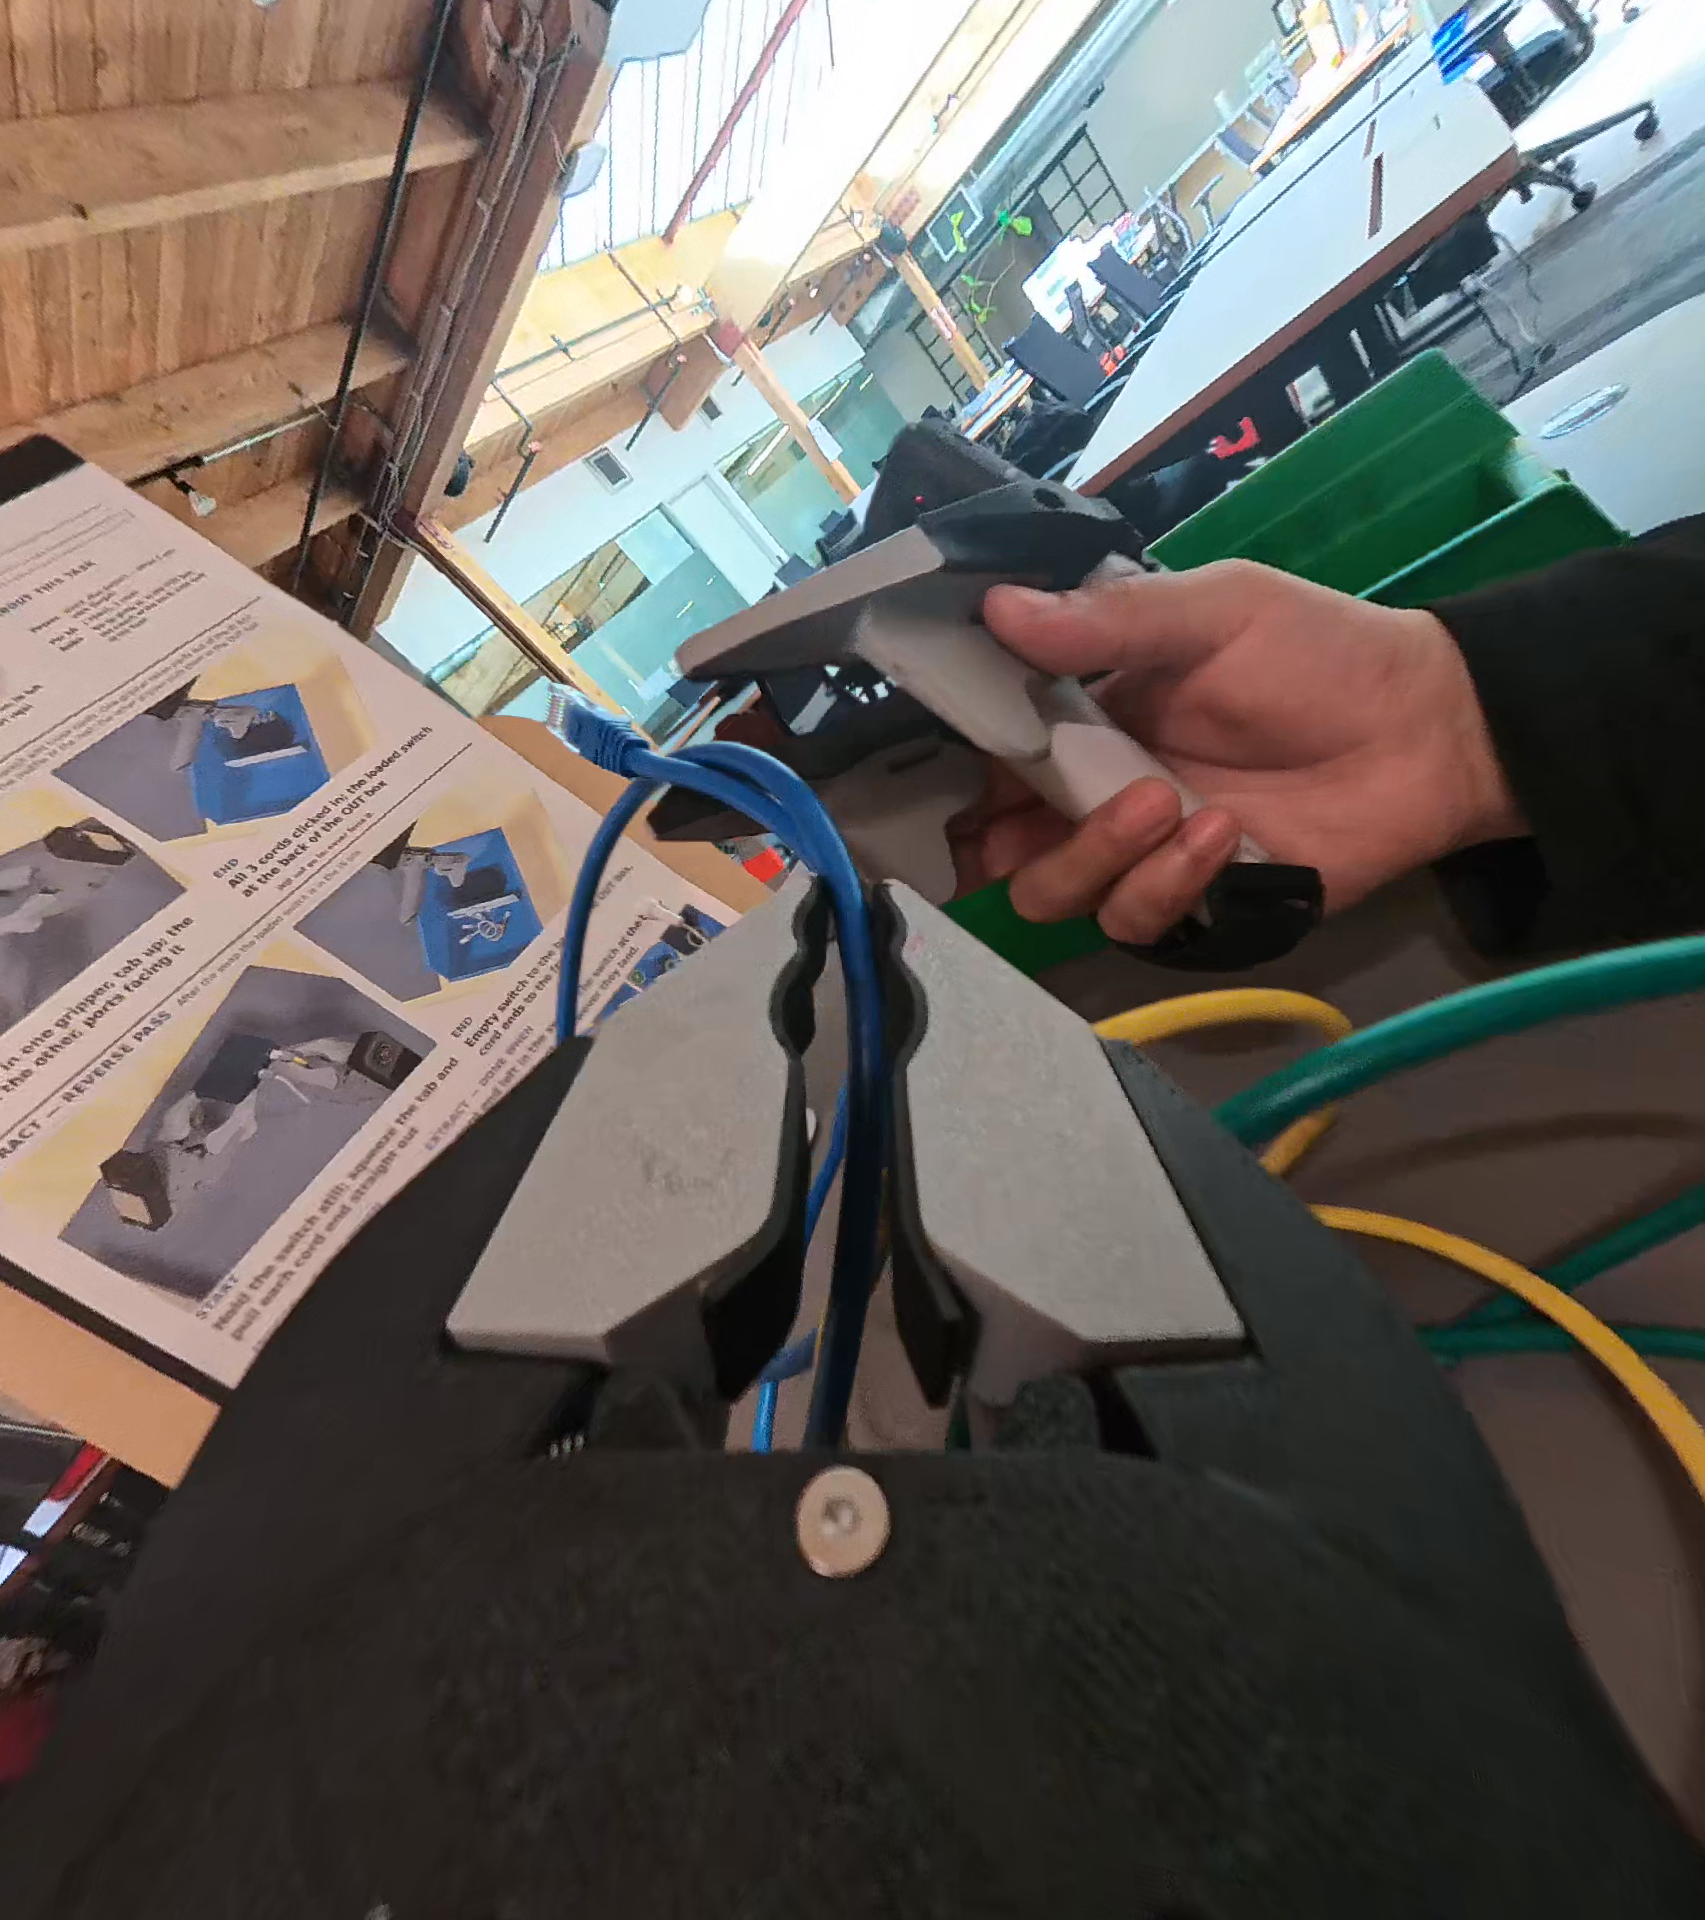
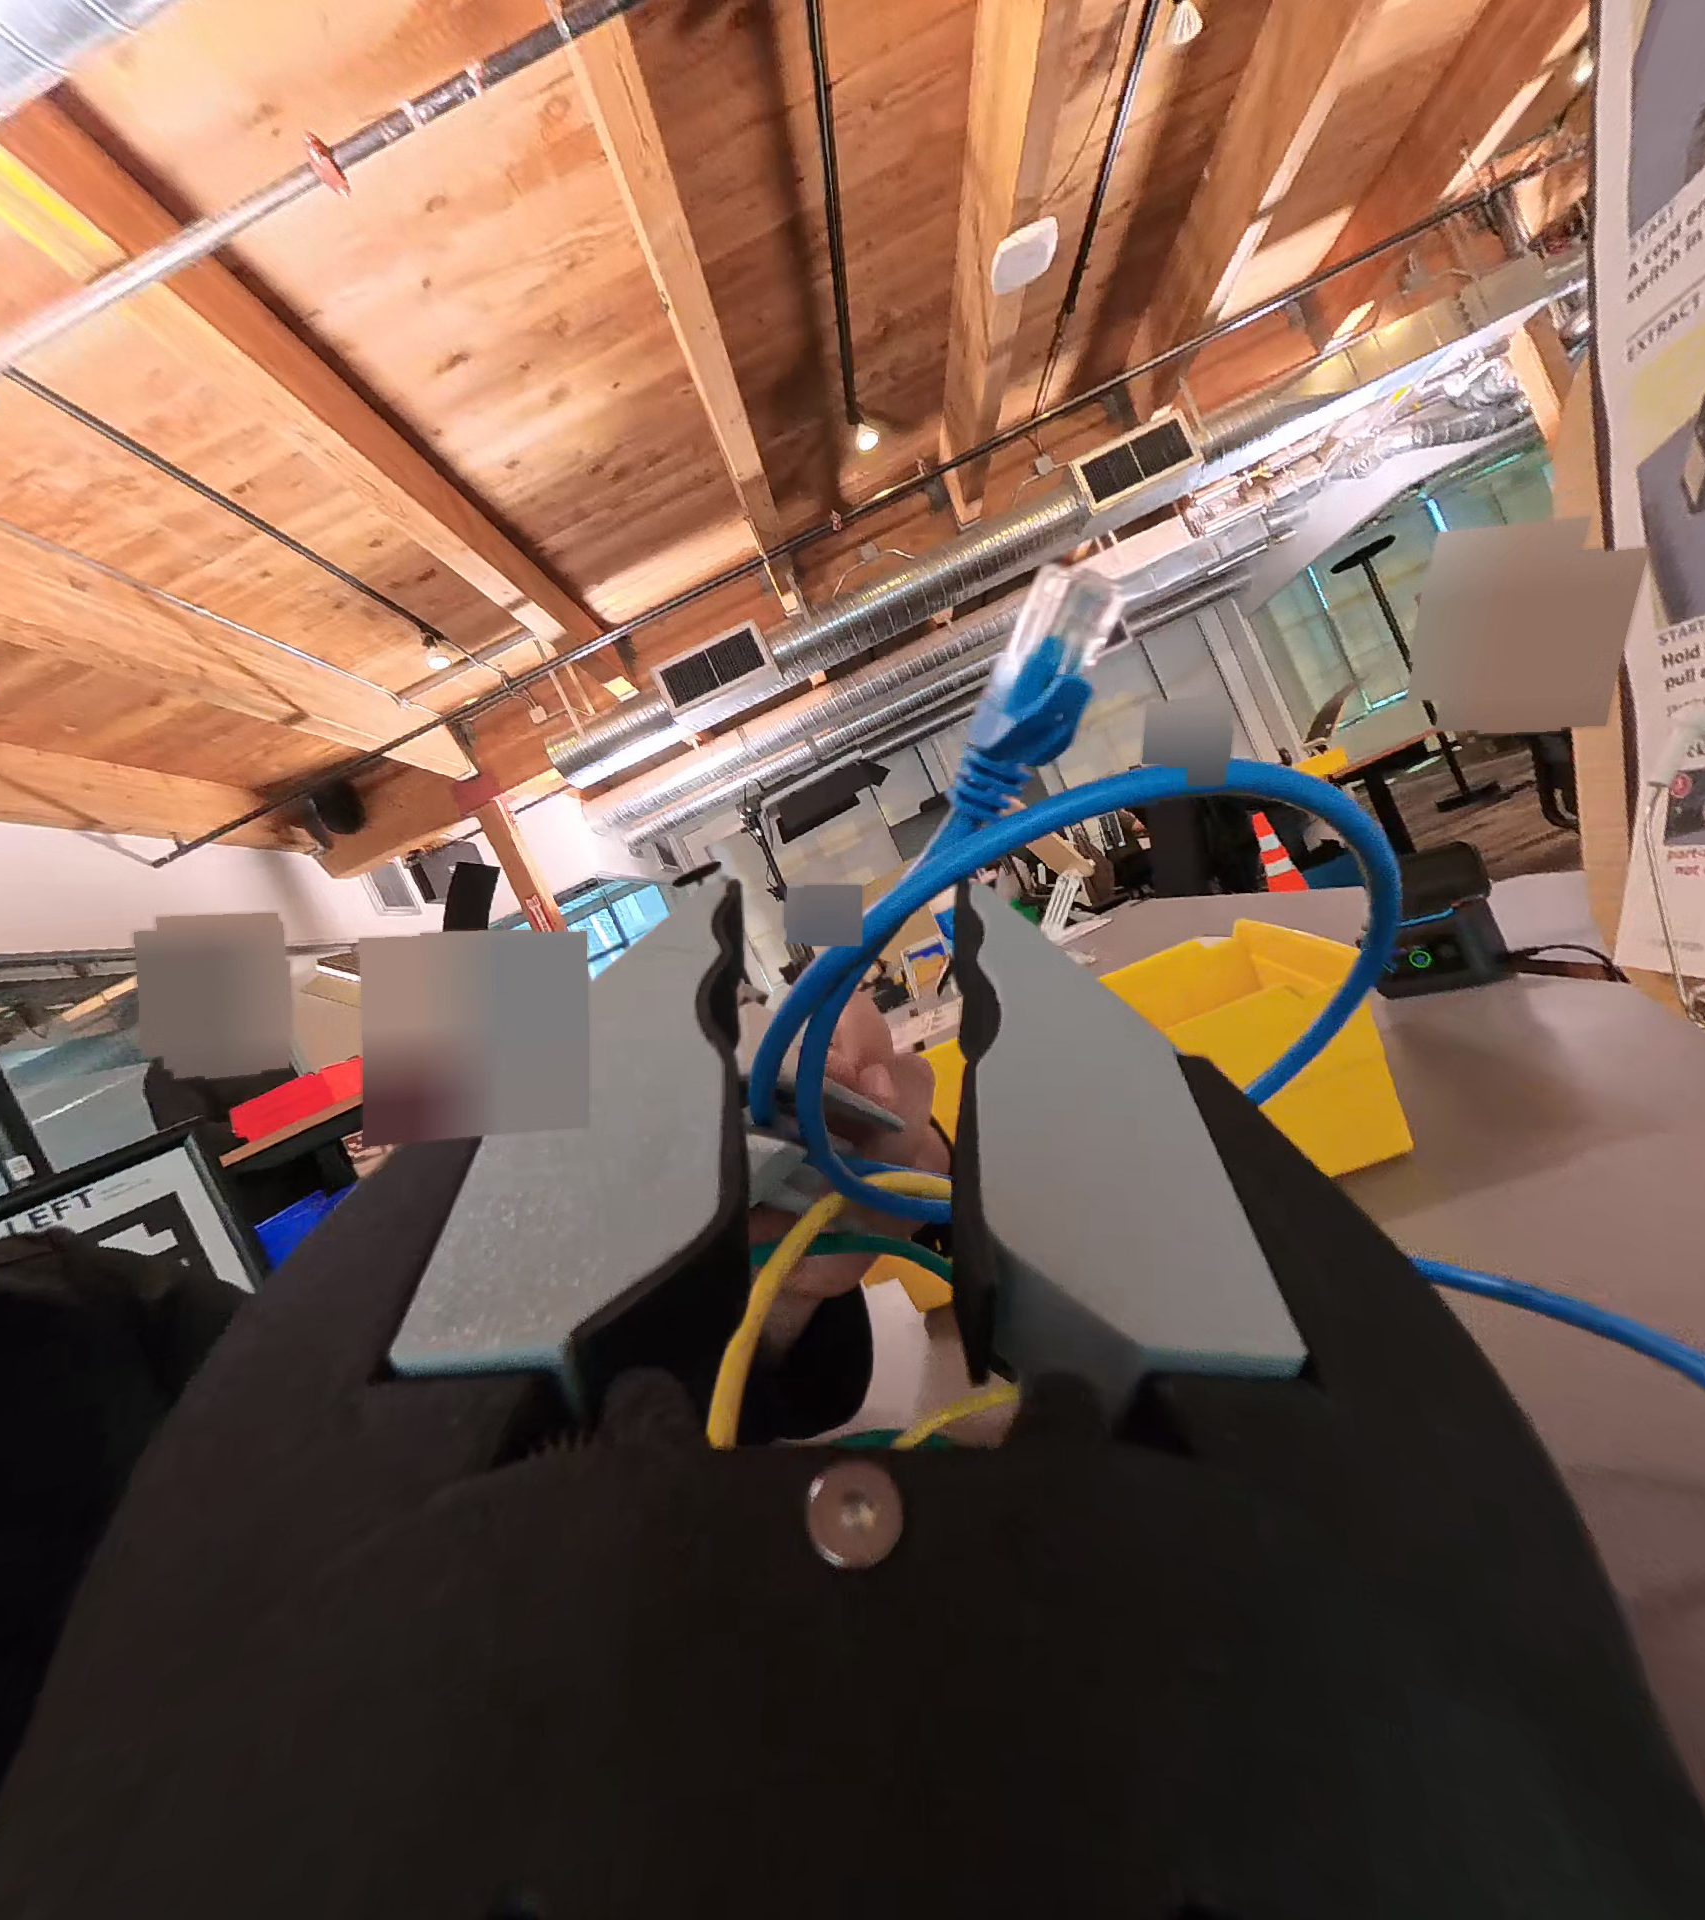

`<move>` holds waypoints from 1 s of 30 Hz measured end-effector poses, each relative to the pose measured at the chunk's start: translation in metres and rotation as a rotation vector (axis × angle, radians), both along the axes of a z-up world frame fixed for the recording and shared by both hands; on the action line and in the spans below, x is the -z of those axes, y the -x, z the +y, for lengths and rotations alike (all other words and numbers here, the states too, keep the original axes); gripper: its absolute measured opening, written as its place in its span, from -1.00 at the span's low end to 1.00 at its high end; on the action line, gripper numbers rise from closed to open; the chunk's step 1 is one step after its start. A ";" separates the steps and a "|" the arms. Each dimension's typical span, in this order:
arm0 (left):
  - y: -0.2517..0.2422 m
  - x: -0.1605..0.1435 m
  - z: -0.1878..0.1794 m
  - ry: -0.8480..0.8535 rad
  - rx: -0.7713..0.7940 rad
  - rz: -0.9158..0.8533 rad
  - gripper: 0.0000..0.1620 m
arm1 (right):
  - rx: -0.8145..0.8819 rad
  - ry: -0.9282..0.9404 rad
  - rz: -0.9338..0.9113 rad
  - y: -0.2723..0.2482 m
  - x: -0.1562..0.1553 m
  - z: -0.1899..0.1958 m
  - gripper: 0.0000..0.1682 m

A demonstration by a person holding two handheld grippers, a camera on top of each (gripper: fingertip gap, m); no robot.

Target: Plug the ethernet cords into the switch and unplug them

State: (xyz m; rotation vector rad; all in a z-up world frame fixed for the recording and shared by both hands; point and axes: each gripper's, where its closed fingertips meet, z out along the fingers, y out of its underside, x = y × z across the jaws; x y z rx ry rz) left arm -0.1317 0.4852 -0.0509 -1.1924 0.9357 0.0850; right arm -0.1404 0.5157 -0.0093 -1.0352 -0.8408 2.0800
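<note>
Blue ethernet cord (image 1: 853,935): we pinch its loop in the left gripper (image 1: 846,899). Right gripper (image 2: 848,914): spread, empty. We should regrip close behind the clear plug (image 2: 1071,613), tab kept accessible.

A grey table (image 2: 1554,1195) is carrying everything. In the right wrist view, a yellow bin (image 2: 1274,1049) is sitting on it at about 2 o'clock, a black device (image 2: 1440,925) with a green light is standing farther back, and a blue cord (image 2: 1606,1351) is trailing toward 4 o'clock. In the left wrist view, yellow (image 1: 1596,1382) and green (image 1: 1554,1018) cords are lying looped at 3 o'clock.
</note>
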 end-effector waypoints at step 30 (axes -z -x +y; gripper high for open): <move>0.056 -0.008 0.009 0.010 -0.150 -0.266 -0.83 | 0.461 -0.433 -0.295 0.008 0.025 0.024 -0.95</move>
